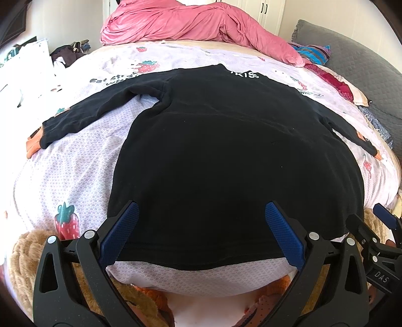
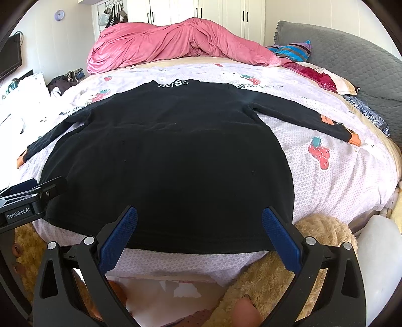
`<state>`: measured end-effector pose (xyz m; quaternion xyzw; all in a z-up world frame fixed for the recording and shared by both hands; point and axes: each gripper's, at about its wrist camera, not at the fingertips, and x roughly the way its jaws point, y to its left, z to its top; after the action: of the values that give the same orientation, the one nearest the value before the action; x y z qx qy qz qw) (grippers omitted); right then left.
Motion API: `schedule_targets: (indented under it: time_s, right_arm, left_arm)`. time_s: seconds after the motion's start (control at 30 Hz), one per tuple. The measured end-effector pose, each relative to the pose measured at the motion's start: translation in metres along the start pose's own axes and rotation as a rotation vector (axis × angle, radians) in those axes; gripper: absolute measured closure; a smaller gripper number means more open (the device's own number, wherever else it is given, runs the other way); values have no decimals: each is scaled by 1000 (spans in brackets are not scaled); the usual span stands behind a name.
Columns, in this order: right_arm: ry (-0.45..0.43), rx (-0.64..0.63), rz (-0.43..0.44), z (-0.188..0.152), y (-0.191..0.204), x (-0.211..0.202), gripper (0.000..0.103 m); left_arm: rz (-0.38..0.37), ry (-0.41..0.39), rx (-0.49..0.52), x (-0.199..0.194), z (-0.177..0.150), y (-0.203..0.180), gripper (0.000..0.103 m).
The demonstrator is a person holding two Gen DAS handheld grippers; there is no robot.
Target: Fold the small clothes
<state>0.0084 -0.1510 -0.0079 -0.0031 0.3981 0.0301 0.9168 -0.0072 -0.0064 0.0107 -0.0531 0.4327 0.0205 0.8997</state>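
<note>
A small black long-sleeved top (image 1: 226,151) (image 2: 170,156) lies flat on the bed with its hem nearest me, both sleeves spread out and orange cuffs (image 1: 34,146) (image 2: 354,138) at their ends. White letters show at its collar. My left gripper (image 1: 201,208) hovers open over the hem's left part, nothing between its blue pads (image 1: 120,231). My right gripper (image 2: 199,213) hovers open over the hem's right part, also empty. Each gripper shows at the edge of the other's view: the right gripper (image 1: 382,226) and the left gripper (image 2: 32,196).
The bed sheet (image 1: 83,161) (image 2: 334,181) is white with strawberry prints. A pink duvet (image 1: 191,22) (image 2: 176,42) is bunched at the far side. Grey quilted bedding (image 2: 351,57) and a striped cloth (image 2: 291,51) lie at right. A tan plush item (image 2: 289,276) sits by the near edge.
</note>
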Motion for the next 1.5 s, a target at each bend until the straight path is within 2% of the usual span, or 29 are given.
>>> schedule_targets:
  time_s: [1.03, 1.23, 1.5]
  right_arm:
    - [-7, 8, 8, 2, 0, -2, 4]
    - [-8, 17, 20, 11, -5, -1, 4]
    - [-7, 62, 31, 35, -19, 7, 4]
  left_arm:
    - [-14, 3, 5, 2, -1, -1, 8]
    - [-38, 16, 9, 8, 7, -5, 8]
    - [-31, 11, 6, 17, 31, -9, 8]
